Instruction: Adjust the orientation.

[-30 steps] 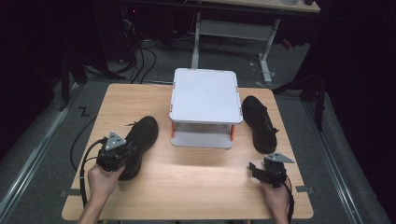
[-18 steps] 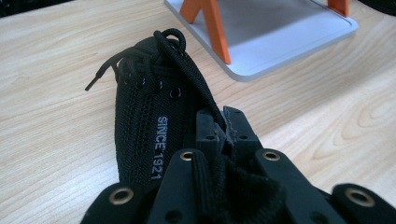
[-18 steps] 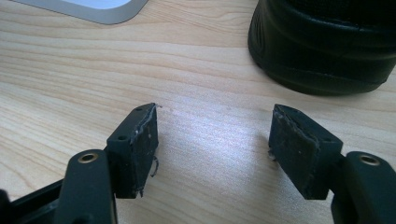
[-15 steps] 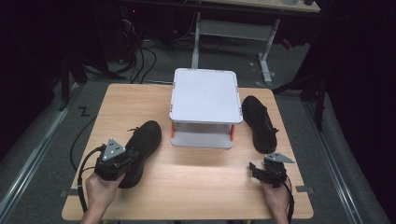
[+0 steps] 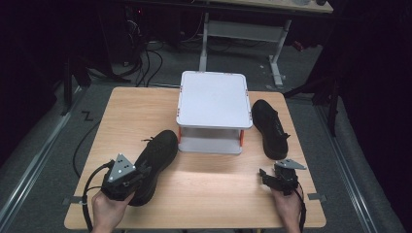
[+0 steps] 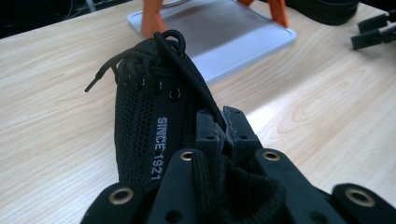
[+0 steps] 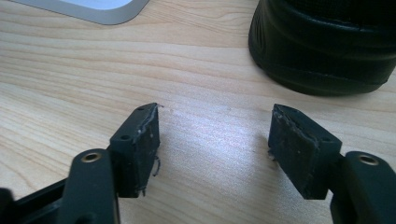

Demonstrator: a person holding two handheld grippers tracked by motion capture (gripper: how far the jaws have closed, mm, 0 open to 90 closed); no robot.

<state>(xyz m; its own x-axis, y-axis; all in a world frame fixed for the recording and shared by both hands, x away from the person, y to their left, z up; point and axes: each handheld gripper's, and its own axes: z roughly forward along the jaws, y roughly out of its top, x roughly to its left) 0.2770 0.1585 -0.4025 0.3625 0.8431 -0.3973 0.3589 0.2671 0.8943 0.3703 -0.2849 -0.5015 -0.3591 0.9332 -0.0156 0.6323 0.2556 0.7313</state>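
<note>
1. The left hand-held gripper (image 5: 138, 172) was clamped on the heel collar of a black mesh lace-up shoe (image 5: 154, 158) at the near left of the pale wooden worktop (image 5: 214, 179). In the left gripper view its jaws stood together on the fabric edge, with the laces (image 6: 140, 63) bunched beyond them.

2. That shoe lay with its toe pointing far and right, toward the white two-tier plastic shoe rack with orange posts (image 5: 213, 99), which stood at the middle of the worktop toward the far edge. Whether the sole rested on the wood or was slightly lifted could not be told.

3. The right hand-held gripper (image 5: 266, 175) sat at the near right with its jaws apart, holding nothing — the bare wood showed between its pads (image 7: 140, 140).

4. A second black shoe (image 5: 269, 127) lay just right of the rack, beyond the right gripper; its rounded toe (image 7: 322, 51) was near the open jaws but apart from them.

5. Judged from this, the work looked early: one shoe was gripped but not yet on the rack, whose lower shelf (image 6: 219, 39) and top were both bare, and the other shoe was untouched. Both placements seemingly remained.
</note>
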